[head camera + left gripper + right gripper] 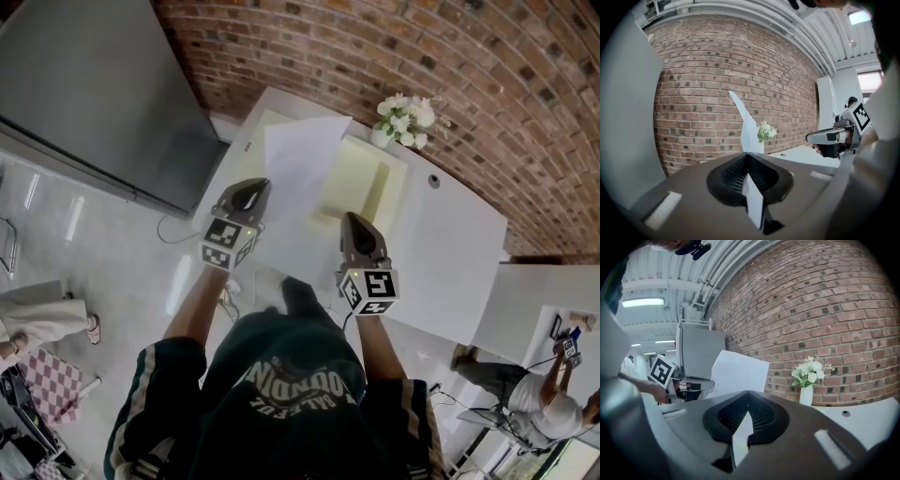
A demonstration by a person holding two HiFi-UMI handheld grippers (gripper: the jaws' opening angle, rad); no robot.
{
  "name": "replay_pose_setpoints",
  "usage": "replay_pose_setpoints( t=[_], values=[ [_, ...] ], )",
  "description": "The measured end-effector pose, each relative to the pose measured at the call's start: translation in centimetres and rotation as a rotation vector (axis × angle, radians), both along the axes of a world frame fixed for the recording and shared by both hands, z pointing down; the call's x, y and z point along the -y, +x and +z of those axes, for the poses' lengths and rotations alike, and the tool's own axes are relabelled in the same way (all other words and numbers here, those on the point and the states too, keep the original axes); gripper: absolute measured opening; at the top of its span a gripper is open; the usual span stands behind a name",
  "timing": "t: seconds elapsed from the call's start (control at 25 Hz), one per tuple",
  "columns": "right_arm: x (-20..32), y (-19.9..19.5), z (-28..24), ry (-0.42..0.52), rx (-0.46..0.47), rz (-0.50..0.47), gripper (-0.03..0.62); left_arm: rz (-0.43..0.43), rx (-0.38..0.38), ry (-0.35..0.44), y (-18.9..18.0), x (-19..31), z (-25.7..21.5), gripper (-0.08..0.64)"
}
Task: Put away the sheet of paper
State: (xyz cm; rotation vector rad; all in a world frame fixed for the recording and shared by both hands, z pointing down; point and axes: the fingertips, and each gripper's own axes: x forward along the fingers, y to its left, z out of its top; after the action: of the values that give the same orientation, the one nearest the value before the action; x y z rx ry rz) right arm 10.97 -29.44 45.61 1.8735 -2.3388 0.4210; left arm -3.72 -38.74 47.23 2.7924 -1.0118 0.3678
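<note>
A white sheet of paper [298, 169] hangs in the air between my two grippers, over the left end of a white table [450, 244]. My left gripper [251, 187] is shut on the sheet's left edge. In the left gripper view the paper [749, 131] rises edge-on from the closed jaws of that gripper [748, 153]. My right gripper [351, 218] is shut on the sheet near its lower right corner. In the right gripper view a paper corner [740, 439] shows behind the closed jaws of the right gripper [748, 392], and the sheet [738, 373] stands beyond them.
A pale yellow open tray [361, 178] lies on the table under the paper's right side. A vase of white flowers [403, 120] stands at the table's far edge by the brick wall. A tall grey cabinet [94, 94] stands to the left. A person [539, 398] is at the lower right.
</note>
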Motion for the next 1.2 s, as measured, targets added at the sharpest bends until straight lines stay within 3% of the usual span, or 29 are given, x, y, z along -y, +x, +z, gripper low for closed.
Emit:
replay_pose_setpoints(
  t=[0.48,1.2],
  values=[
    [3.9,2.9,3.0,-0.068,0.019,-0.001,0.0,0.027,0.035,-0.075,3.7,3.9,3.6,0.012],
    [6.0,5.6,6.9,-0.15,0.044,0.027,0.0,0.047,0.082,-0.226,6.1,6.5,10.5,0.012]
  ],
)
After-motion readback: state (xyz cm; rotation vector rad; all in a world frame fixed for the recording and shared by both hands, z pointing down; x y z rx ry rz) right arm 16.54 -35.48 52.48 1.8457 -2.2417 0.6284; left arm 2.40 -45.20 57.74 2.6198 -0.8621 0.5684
